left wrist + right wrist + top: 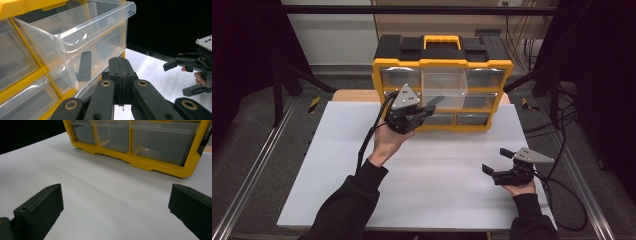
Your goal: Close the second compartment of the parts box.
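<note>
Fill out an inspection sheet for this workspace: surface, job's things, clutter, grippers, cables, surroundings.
Surface: white table top, bare in front of the organizer.
Job's things: yellow drawer organizer at the far edge of the table; its clear middle drawer is pulled out, with a small dark flat piece leaning inside.
Clutter: nothing seen.
Grippers: left gripper has its fingers pressed together with nothing between them, just below the open drawer; right gripper is wide open, low over the table, holding nothing.
Cables: a black cable trails from the left gripper along the forearm; another loops off the right edge.
Surroundings: metal frame rails, dark curtains, wires at the back wall.
</note>
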`<state>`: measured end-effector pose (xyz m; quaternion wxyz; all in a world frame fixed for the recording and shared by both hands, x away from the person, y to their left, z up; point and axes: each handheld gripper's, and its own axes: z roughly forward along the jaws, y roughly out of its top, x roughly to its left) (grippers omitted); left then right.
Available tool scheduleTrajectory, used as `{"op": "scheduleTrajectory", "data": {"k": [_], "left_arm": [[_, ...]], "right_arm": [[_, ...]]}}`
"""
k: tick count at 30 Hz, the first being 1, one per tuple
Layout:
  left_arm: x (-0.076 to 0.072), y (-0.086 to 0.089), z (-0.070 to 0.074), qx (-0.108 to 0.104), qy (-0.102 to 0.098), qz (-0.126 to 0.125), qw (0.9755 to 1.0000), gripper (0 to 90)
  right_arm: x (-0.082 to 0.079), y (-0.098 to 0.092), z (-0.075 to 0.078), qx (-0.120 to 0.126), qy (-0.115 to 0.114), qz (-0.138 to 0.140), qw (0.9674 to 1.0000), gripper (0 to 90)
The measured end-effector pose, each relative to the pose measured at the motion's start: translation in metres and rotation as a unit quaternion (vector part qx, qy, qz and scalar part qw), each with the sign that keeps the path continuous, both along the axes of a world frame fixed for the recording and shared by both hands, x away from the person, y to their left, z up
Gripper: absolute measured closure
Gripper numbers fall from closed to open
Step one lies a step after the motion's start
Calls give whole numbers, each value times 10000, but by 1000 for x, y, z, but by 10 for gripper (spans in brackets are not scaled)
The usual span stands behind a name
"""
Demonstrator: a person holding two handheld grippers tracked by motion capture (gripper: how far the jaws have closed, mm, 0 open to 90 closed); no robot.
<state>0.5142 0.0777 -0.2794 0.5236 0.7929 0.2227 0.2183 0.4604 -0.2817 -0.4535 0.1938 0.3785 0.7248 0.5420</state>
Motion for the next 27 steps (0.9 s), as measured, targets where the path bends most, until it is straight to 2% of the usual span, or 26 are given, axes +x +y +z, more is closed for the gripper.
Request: {"op": "scheduleTrajectory", "data": {"k": [5, 7, 11, 14, 16, 17, 27], "left_arm": [[4, -4, 0, -1, -53, -4, 10000, 898], [7, -5, 1, 64, -132, -45, 9999, 897], [12, -7, 0, 103, -146, -13, 9998, 897], [14, -8, -1, 79, -109, 20, 9999, 897], [16, -8, -1, 133, -157, 24, 9998, 898], [15, -10, -2, 46, -44, 79, 9999, 897], [22, -12, -5, 103, -68, 134, 9998, 898]], "right_arm": [[0, 0, 0, 2, -1, 0, 10000, 2], [0, 0, 0, -1, 4, -1, 10000, 3], [0, 0, 0, -16, 9, 7, 10000, 2], [0, 0, 0, -9, 12, 1, 10000, 2], [0, 0, 0, -5, 11, 1, 10000, 2], [0, 0, 0, -6, 11, 6, 10000, 2], [0, 0, 0, 4, 12, 7, 10000, 2]]}}
